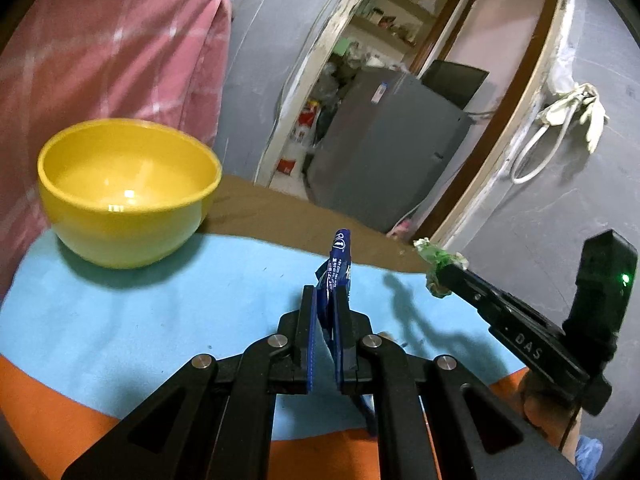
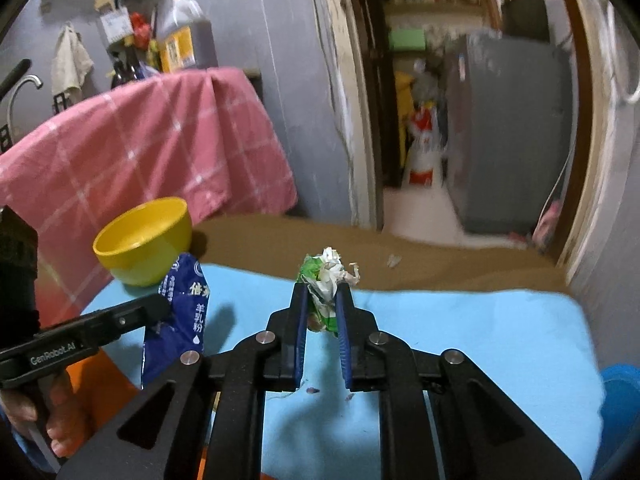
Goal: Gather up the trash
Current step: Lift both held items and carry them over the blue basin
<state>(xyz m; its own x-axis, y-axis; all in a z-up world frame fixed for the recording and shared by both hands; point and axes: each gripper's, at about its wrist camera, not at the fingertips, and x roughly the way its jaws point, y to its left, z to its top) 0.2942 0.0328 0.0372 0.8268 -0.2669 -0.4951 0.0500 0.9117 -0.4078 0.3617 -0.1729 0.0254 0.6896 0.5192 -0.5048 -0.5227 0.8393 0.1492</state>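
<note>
Left gripper (image 1: 325,294): clamping a blue packet (image 1: 338,258) above the light blue cloth (image 1: 120,320).
Right gripper (image 2: 322,294): pinching a crumpled green wrapper (image 2: 326,276).
Yellow bowl (image 1: 128,188): sitting on the cloth's far left.

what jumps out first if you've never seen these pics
Both grippers hold trash above the blue mat: the left gripper pinches a blue wrapper, the right gripper a crumpled green-and-white wrapper. A bright yellow bowl sits at the mat's far left corner.
</note>
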